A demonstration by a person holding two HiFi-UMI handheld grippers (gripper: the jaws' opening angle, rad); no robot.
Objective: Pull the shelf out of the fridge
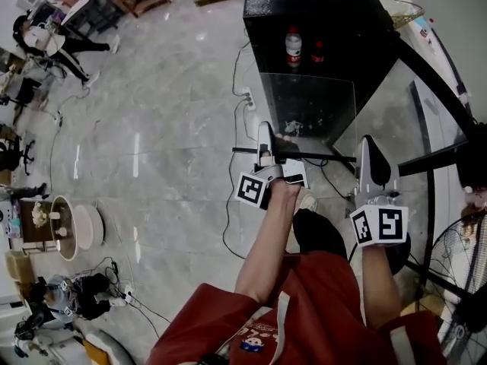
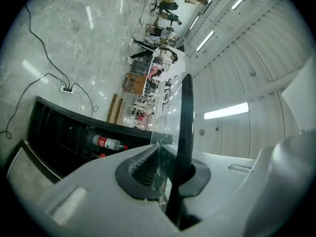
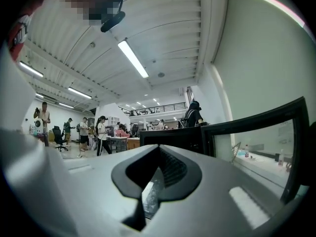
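Shelf, a clear glass pane w/ black front trim, lies about level straight ahead of both tongs, between the person and the black fridge. Its long front edge runs side to side. Left gripper has the near-left end and right gripper the near-right, so neither hand is nearer.

Left jaws stand narrow, clamped on pane and trim. Right jaws are also narrow, w/ a thin glassy strip between the pads, prob. the shelf edge, though that view is dim.

The pane's far edge overlaps the fridge mouth, just below two bottles inside; whether it has cleared its rails can't be told. Judged: the pull comes straight back toward the person, hands even, pane kept level.

Fridge door stands open at right. Floor is glossy grey marble, w/ cables and a power strip by the fridge. The room is a big open workroom, w/ people at desks far off.
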